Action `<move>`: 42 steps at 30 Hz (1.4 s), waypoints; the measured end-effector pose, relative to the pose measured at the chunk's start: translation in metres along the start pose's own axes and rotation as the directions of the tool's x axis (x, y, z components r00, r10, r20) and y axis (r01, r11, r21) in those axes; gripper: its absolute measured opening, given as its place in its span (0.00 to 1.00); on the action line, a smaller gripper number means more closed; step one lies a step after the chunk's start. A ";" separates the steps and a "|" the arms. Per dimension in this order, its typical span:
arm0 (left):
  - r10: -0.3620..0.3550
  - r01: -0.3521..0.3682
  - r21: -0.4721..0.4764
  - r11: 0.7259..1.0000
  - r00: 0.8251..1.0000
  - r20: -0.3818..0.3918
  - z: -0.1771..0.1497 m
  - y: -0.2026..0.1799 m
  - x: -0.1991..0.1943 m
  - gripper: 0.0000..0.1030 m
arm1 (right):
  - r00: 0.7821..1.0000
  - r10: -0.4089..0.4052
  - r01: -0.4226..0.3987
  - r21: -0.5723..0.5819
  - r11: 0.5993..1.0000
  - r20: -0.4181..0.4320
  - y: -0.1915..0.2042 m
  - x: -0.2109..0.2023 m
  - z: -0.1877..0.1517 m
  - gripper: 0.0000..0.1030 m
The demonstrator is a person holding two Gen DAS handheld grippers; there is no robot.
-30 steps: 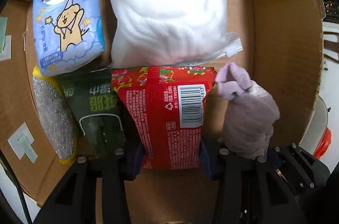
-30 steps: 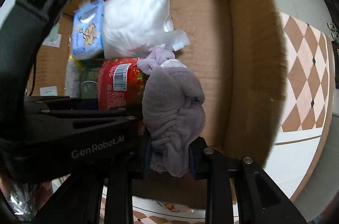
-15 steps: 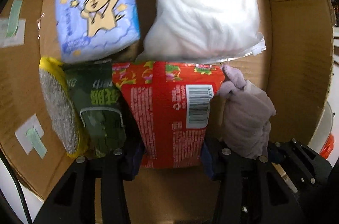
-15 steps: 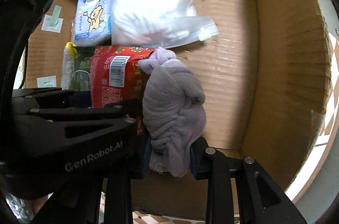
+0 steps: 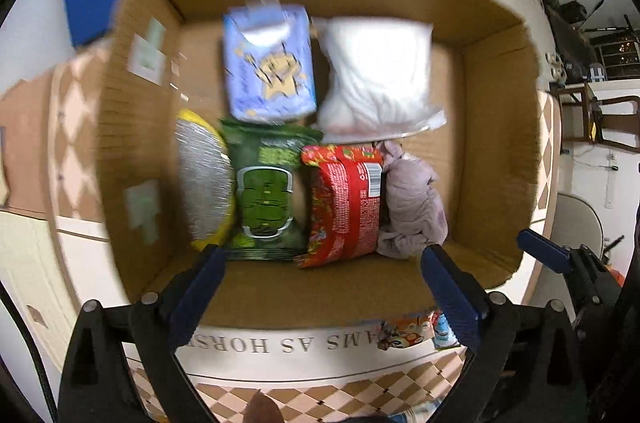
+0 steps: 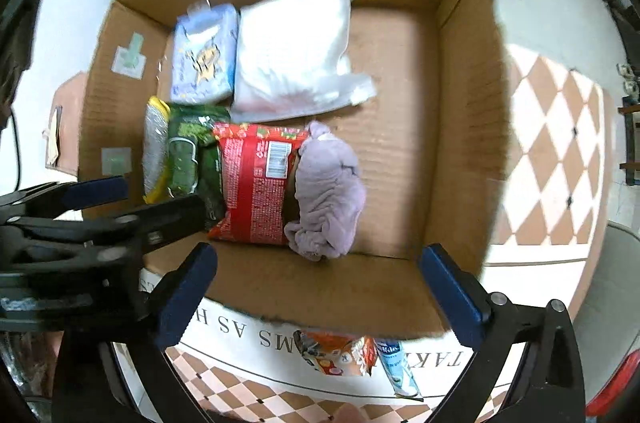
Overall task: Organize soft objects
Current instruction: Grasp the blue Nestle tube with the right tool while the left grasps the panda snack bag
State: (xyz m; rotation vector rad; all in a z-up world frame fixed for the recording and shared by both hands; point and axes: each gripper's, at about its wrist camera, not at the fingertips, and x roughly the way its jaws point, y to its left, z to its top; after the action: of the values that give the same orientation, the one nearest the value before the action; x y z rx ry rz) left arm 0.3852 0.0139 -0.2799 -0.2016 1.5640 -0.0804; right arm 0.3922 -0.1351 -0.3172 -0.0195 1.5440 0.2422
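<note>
A cardboard box (image 5: 496,127) (image 6: 460,111) holds a red packet (image 5: 344,207) (image 6: 256,187) and a lilac cloth (image 5: 412,203) (image 6: 328,191) side by side in its near row. Left of them lie a green packet (image 5: 264,199) (image 6: 188,159) and a silver-and-yellow scrubber (image 5: 202,179) (image 6: 154,151). Behind lie a blue tissue pack (image 5: 268,63) (image 6: 204,55) and a white pillow bag (image 5: 376,75) (image 6: 292,51). My left gripper (image 5: 320,283) is open and empty above the box's near wall. My right gripper (image 6: 320,287) is open and empty, just right of the left one.
The box stands on a brown-and-white checkered floor (image 6: 560,151). A mat with lettering (image 5: 280,347) lies under its near edge, with an orange snack packet (image 6: 336,351) and a small tube (image 6: 394,367) on it. The box's right half (image 6: 400,103) is bare cardboard.
Both grippers let go and opened: the left released the red packet, the right released the lilac cloth. Both pulled back and up out of the box.
</note>
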 end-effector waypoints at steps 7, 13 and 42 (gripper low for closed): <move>0.061 -0.064 0.015 0.998 0.987 0.150 -0.038 0.002 -0.042 0.97 | 0.991 -0.051 0.048 0.028 0.998 0.124 0.009 -0.044 -0.026 1.00; 0.125 -0.140 0.042 0.989 0.958 0.257 -0.063 -0.010 -0.069 0.97 | 0.977 -0.032 0.025 0.037 0.999 0.210 0.018 -0.077 -0.055 1.00; 0.363 -0.464 0.759 0.456 0.876 0.318 -0.181 -0.159 0.175 0.97 | 0.991 -0.123 0.130 0.187 0.974 -0.049 -0.131 0.066 -0.266 1.00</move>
State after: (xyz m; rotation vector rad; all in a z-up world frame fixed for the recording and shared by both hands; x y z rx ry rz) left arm 0.2182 -0.1871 -0.4230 0.9316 1.2648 -0.4010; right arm 0.1524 -0.2974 -0.4089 0.0284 1.5905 -0.0070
